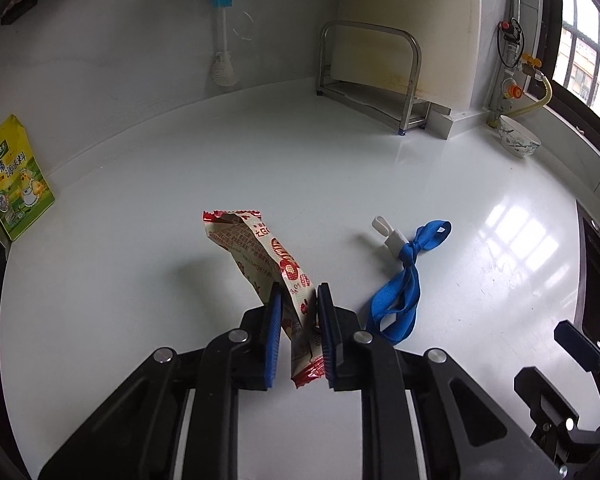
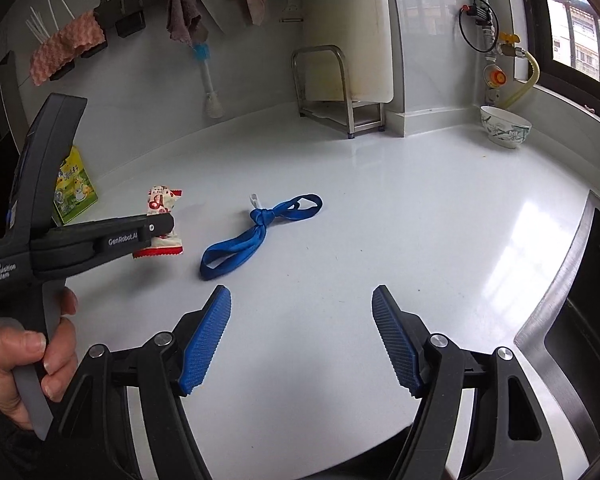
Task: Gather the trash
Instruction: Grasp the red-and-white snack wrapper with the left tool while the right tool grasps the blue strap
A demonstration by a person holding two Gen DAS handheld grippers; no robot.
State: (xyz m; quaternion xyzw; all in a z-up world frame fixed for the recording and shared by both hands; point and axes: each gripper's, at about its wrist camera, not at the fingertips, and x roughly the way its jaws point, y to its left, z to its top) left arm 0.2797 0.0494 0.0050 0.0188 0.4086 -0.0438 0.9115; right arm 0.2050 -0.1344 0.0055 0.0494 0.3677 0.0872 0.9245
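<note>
Between the left tool's (image 1: 298, 298) pads, a red-and-white wrapper (image 1: 260, 248) hangs pinched; right tool (image 2: 302, 300) spread.

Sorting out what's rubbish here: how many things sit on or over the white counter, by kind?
Snack wrappers: 1, the red-and-white wrapper
Blue ribbons: 1, the knotted ribbon
Seasoning packets: 1, the yellow-green packet
Bowls: 1, the patterned bowl
Metal racks: 1, the rack
Total: 5

The left gripper (image 1: 298, 300) pinches a red and white snack wrapper (image 1: 268, 256). A blue ribbon (image 1: 400, 276) lies near it on the white counter (image 1: 140, 220), at three o'clock.
</note>
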